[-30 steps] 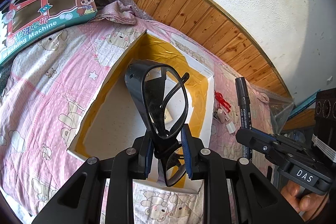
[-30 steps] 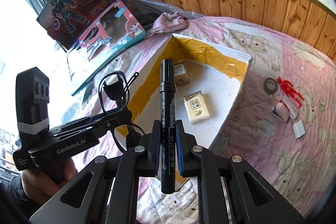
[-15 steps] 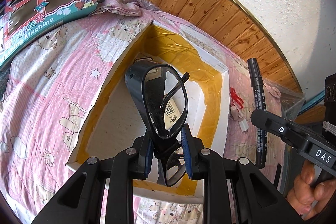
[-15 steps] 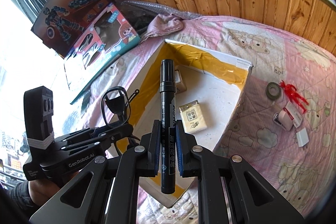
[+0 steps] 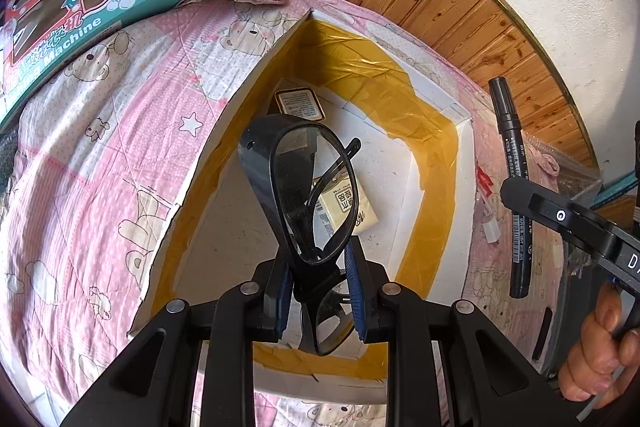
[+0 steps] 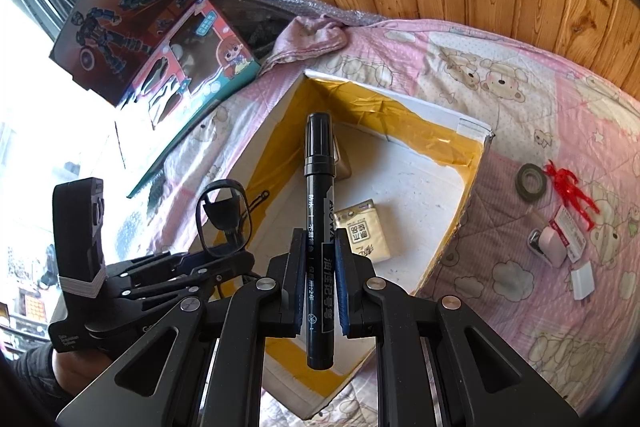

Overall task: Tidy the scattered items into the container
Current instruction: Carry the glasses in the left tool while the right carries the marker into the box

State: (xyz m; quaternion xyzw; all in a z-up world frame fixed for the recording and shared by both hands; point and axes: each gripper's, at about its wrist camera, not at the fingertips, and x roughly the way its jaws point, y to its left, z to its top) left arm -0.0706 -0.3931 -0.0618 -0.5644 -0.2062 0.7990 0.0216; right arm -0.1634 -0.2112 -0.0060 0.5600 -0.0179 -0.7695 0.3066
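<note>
- Left gripper (image 5: 320, 287) pinches folded black glasses (image 5: 296, 187) upright, above the white box (image 5: 432, 227).
- Right gripper (image 6: 320, 279) squeezes a black marker (image 6: 319, 227) over the box's near end.
- Inside the box lie a tissue pack (image 6: 366, 239) and, farther in, a small tin (image 5: 298, 105).

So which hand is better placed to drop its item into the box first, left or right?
Probably left. The left gripper holds the glasses directly over the box interior, while the right gripper's marker appears beyond the rim.
</note>
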